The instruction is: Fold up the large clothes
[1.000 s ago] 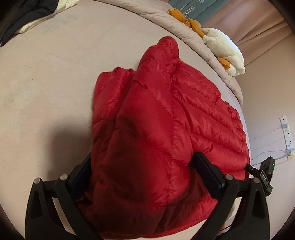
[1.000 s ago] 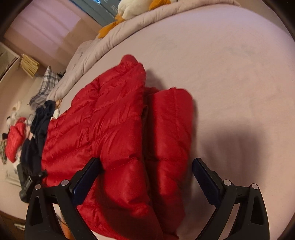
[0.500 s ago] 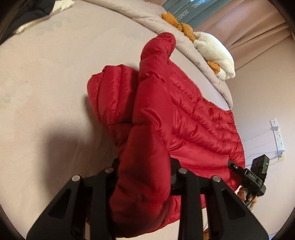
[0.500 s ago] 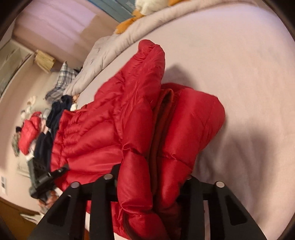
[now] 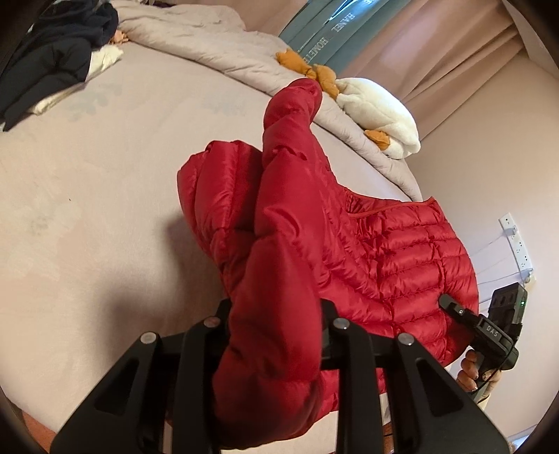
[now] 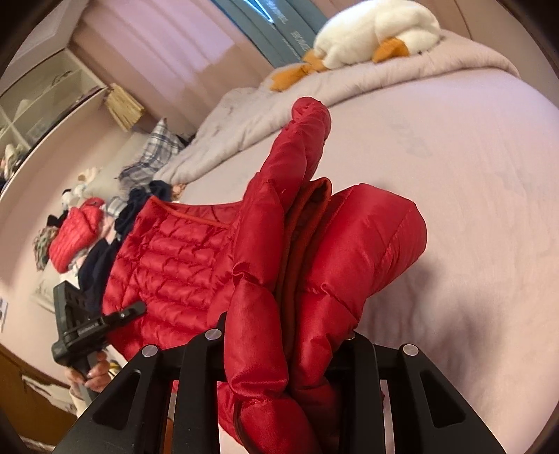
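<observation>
The red puffer jacket (image 5: 391, 251) lies near the front edge of the bed (image 5: 87, 209), its near edge raised off the sheet. The left gripper (image 5: 276, 335) is clenched on a thick bunch of the jacket's padded fabric, and the right gripper (image 6: 290, 352) is clamped on another bunch where several layers, the lining among them, are stacked together. Gripping the edge at two points likely lets the person carry it over evenly toward the bed's far edge, where a plush duck (image 6: 377, 31) lies on the bunched duvet (image 5: 216, 45).
</observation>
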A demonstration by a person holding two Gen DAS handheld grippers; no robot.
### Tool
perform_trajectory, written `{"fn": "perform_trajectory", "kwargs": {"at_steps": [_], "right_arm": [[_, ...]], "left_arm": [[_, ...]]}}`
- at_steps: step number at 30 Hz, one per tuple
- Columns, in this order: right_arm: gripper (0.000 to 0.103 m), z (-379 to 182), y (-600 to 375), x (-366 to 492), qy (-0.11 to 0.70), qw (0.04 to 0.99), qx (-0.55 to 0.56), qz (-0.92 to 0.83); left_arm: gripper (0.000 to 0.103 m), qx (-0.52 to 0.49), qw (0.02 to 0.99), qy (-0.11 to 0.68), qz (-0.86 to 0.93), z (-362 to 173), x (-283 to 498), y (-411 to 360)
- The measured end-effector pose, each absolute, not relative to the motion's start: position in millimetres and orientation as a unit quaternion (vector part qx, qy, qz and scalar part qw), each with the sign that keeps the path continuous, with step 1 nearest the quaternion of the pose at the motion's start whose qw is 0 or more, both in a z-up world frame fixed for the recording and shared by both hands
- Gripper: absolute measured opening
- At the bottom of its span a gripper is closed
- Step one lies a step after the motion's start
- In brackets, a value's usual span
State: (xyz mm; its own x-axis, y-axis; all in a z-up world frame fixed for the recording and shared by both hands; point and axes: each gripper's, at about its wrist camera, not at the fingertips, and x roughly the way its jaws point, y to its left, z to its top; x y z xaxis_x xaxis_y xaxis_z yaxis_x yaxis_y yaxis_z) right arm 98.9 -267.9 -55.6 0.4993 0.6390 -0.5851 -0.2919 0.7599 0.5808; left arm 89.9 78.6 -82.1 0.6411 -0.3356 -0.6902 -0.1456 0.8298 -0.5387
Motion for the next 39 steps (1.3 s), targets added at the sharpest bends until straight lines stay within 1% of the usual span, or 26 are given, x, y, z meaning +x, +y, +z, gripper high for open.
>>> {"fn": "perform_trajectory", "kwargs": {"at_steps": [20, 39], "right_arm": [[0.030, -32.9, -256.4, 98.4, 0.381, 0.852, 0.187, 0.306], [0.030, -26.9, -240.7, 108.3, 0.371, 0.851, 0.175, 0.327]], "left_arm": [[0.026, -0.276, 0.886, 0.368, -0.054, -46.0, 64.2, 96.4], [0.026, -0.271, 0.898, 0.345, -0.033, -34.4, 58.0, 112.7]]}}
